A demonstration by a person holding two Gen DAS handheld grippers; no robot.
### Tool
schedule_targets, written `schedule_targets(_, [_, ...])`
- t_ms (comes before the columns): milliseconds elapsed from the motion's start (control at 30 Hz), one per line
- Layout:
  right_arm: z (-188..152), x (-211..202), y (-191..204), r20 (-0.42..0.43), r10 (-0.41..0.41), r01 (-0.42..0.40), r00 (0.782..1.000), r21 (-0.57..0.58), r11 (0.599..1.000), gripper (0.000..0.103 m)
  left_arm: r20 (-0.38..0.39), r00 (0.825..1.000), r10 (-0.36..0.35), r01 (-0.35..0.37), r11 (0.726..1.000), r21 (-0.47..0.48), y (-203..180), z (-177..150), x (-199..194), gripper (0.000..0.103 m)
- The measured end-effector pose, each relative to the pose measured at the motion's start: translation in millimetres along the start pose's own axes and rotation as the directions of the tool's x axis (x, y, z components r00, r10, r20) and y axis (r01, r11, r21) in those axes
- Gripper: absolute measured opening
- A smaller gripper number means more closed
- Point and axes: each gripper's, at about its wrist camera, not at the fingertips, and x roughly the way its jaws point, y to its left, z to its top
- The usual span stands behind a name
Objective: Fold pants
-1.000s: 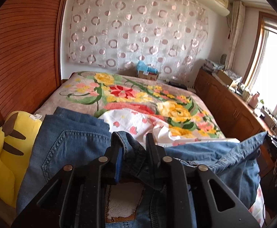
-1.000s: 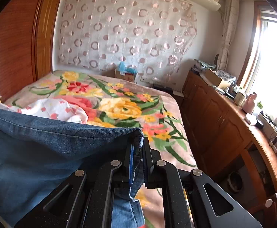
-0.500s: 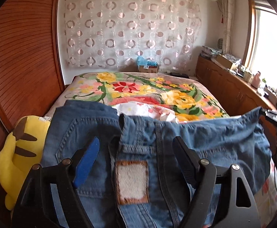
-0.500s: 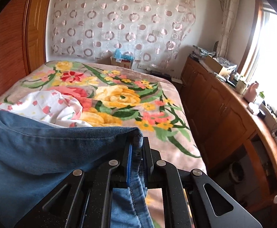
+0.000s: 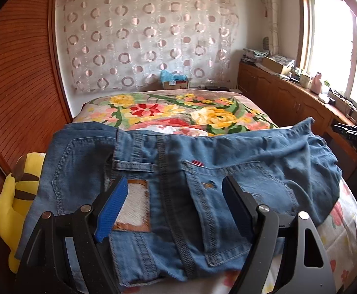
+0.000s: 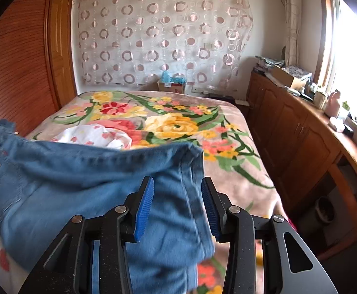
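Both claws have just let go of the jeans (image 5: 203, 183), left claw (image 5: 176, 208) wide, right claw (image 6: 176, 205) half-open, plush toy (image 5: 14, 196) alongside.

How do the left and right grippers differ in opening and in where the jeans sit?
The left gripper stands wide open; the right gripper gapes less, its jaws having just been opening. The left hangs over the jeans by the waistband patch; the right straddles a blurred edge. Neither's pads pinch denim.
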Motion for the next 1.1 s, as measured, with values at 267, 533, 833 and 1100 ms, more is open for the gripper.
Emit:
schedule_targets(267, [-19.6,-33.7,-7.5,0.014,0.023,-0.023,1.0,0.012,1.0,0.042,0.025,0.999,-0.027,0.026,0.999,0.042,-28.8,-13.3,-27.0,0.08])
schedule_targets(533, [-25.3,-35.1,-10.1,0.003,0.005,-0.005,1.0,0.015,1.0,0.042,0.037,0.998,-0.059,0.057,0.997,0.061,-49.7,-25.0,-43.0,0.08])
schedule_targets(833, [-36.0,-39.9,-11.0,-0.016,0.012,-0.011,1.0,0.092,0.996,0.042,-0.009,0.992,-0.128,0.128,0.988,0.085,-69.6,-41.7,-49.1,0.088])
schedule_targets(1100, [-43.5,-14.9,-9.9,-0.102,0.059,-0.042,0.993,0.168,0.985,0.042,-0.039,0.984,-0.175,0.176,0.984,0.036,-74.4,-56.8,-41.4,0.09])
